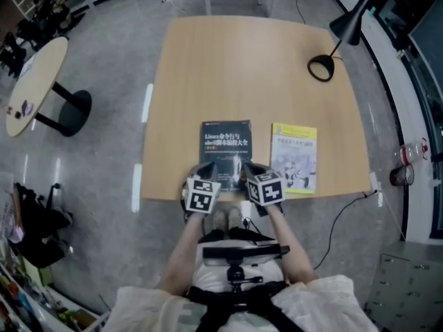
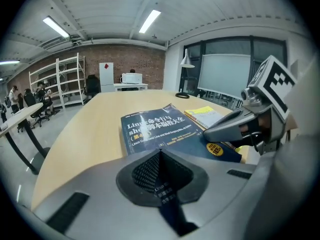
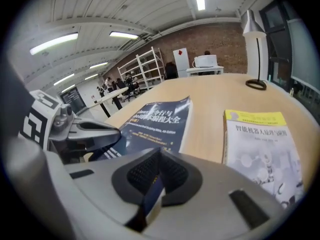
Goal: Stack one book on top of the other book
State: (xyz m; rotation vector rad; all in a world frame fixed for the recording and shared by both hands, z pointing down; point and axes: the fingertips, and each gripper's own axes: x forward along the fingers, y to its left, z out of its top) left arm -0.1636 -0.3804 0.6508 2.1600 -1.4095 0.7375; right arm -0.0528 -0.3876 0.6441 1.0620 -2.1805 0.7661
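Two books lay flat on table (image 1: 228, 68), near its front edge, side by side. Left gripper (image 1: 208, 169) and right gripper (image 1: 247, 169) both clamped on blue book (image 1: 225, 144) at its near edge (grasp step, seemingly). Next move, likely: lift it level, shift right, lower squarely onto yellow book (image 1: 295, 156).

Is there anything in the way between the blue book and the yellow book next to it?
No, nothing visible. Only a bare strip of table separates the blue book from the yellow book on its right. The desk lamp stands far off at the back corner.
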